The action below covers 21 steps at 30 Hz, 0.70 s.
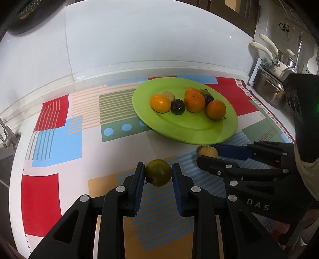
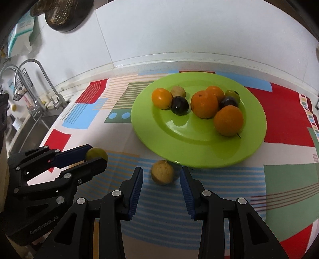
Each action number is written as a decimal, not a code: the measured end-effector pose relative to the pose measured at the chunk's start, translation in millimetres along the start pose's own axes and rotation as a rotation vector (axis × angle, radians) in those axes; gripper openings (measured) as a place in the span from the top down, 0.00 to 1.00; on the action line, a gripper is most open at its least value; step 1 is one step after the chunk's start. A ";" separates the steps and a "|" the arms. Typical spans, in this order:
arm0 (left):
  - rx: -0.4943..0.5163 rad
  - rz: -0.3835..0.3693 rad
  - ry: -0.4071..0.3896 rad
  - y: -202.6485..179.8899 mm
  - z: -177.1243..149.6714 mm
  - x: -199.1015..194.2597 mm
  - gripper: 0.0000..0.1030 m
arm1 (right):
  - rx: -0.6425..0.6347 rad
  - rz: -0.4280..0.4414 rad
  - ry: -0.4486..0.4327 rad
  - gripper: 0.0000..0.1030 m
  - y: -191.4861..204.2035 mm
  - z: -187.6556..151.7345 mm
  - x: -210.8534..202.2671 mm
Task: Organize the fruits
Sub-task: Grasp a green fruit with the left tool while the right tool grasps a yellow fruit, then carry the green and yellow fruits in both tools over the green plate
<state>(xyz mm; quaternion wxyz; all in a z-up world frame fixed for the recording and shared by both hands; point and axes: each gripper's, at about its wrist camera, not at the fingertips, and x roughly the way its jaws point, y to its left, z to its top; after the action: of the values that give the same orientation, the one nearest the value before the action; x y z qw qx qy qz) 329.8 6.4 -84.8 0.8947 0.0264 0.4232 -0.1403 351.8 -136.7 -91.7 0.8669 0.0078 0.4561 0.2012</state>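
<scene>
A green plate (image 1: 199,135) (image 2: 179,147) on the patterned cloth holds several fruits: oranges (image 1: 194,102) (image 2: 204,107), dark plums (image 1: 178,106) (image 2: 180,107), a tan fruit (image 1: 168,95) and a green one (image 2: 232,94). My left gripper (image 1: 158,173) (image 2: 95,154) is shut on a green fruit (image 1: 158,172) (image 2: 97,153), held just in front of the plate. My right gripper (image 2: 161,177) (image 1: 207,154) is open around a tan-yellow fruit (image 2: 162,172) (image 1: 208,151) that lies on the cloth by the plate's near rim. The pads stand apart from it.
A patterned cloth (image 1: 59,139) covers the counter below a white wall. A sink with faucets (image 2: 35,87) lies to the left. Pots with white handles (image 1: 267,49) stand at the right. A dark colander (image 2: 63,16) hangs on the wall.
</scene>
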 end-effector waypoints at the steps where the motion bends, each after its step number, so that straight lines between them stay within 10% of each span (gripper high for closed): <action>1: -0.001 0.001 0.000 0.4 0.2 0.5 0.73 | -0.002 -0.001 0.001 0.67 0.6 0.2 1.1; 21: 0.012 -0.015 -0.046 -10.7 3.3 -20.7 0.73 | -0.003 -0.016 -0.052 0.74 2.3 -5.1 -28.3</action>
<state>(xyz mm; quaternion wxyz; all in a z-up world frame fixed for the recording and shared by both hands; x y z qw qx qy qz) 316.9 0.3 -66.1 0.9030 0.0252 0.4019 -0.1500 332.7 -145.5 -71.9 0.8799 0.0081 0.4334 0.1945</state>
